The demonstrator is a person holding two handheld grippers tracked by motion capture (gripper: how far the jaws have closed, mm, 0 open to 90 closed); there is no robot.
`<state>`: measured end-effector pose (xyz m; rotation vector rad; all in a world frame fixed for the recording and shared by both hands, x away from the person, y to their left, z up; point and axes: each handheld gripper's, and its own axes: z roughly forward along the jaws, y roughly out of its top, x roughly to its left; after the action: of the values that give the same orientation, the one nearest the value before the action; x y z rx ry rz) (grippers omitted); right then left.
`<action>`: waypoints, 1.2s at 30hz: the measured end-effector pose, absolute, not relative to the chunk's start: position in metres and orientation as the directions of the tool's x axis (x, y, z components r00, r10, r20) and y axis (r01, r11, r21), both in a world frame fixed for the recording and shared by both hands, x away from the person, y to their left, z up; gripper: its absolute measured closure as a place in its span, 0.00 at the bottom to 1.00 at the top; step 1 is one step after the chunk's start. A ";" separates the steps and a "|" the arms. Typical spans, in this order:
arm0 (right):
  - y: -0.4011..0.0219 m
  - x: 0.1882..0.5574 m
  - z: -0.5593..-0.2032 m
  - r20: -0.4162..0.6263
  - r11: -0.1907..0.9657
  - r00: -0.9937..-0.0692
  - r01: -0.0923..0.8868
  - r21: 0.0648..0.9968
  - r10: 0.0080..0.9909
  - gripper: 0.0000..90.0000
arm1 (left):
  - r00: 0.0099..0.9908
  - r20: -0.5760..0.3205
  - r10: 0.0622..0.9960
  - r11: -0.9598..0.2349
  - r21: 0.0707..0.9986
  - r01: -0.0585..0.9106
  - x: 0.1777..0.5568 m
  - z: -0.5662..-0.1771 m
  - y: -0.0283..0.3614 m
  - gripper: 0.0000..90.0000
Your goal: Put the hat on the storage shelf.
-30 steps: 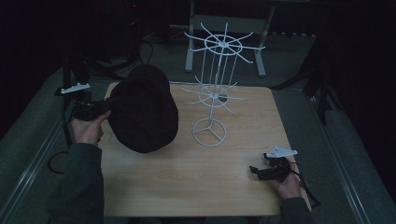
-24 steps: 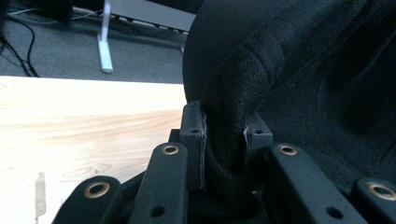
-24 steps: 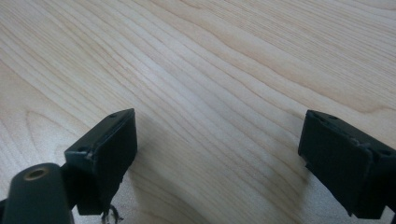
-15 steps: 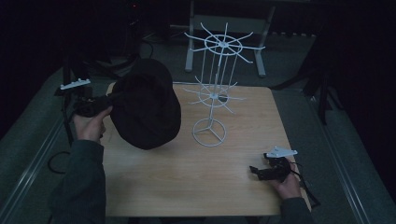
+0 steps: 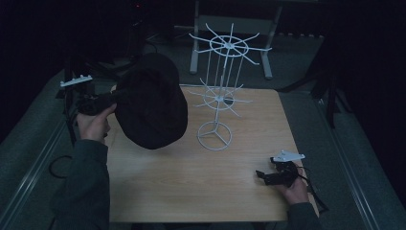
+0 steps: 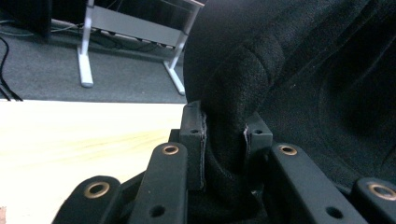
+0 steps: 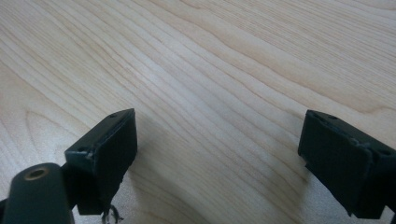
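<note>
- Left gripper (image 5: 115,98), at the left of the high view, is clenched on the brim of a black hat (image 5: 152,108); in the left gripper view the two pads pinch a thick fold of the dark felt (image 6: 224,135) between them, and that pinch on the edge lets the whole crown hang free.
- Black hat is held off the wooden table (image 5: 191,191), left of centre in the high view, its crown turned toward the camera. Judged from this, it is carried by the brim so that the open side can be brought onto a hook.
- White wire rack (image 5: 218,96) stands upright at the upper middle of the table, just right of the hat and apart from it, on a ring foot. Its two tiers of radiating arms look bare, so the hat is probably headed there.
- Right gripper (image 5: 263,176) rests low at the lower right of the high view, well apart from the hat and rack. In the right gripper view its pads (image 7: 109,149) stand wide apart over bare wood, released, with nothing between them; it seems parked out of the way.
</note>
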<state>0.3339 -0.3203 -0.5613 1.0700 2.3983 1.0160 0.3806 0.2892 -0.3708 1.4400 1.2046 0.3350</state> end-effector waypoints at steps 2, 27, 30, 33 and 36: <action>-0.320 0.334 -0.561 -0.006 0.465 -0.666 0.515 0.720 0.746 0.13 | 0.434 -0.417 0.799 0.196 0.862 0.467 0.381 -0.369 0.287 0.85; -0.320 0.334 -0.561 -0.006 0.466 -0.666 0.515 0.720 0.746 0.13 | 0.471 -0.465 0.749 0.249 0.858 0.450 0.382 -0.352 0.283 0.85; -0.320 0.334 -0.561 -0.006 0.466 -0.667 0.515 0.720 0.745 0.13 | 0.472 -0.465 0.749 0.253 0.859 0.446 0.382 -0.349 0.283 0.85; -0.320 0.334 -0.561 -0.006 0.466 -0.667 0.515 0.719 0.745 0.13 | 0.475 -0.472 0.743 0.261 0.857 0.444 0.382 -0.348 0.283 0.85; -0.320 0.334 -0.561 -0.006 0.466 -0.666 0.515 0.719 0.746 0.13 | 0.480 -0.488 0.729 0.279 0.852 0.443 0.381 -0.346 0.284 0.85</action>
<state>0.3338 -0.3204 -0.5612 1.0699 2.3991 1.0147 0.3811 0.2835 -0.3462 1.3522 1.1397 0.2624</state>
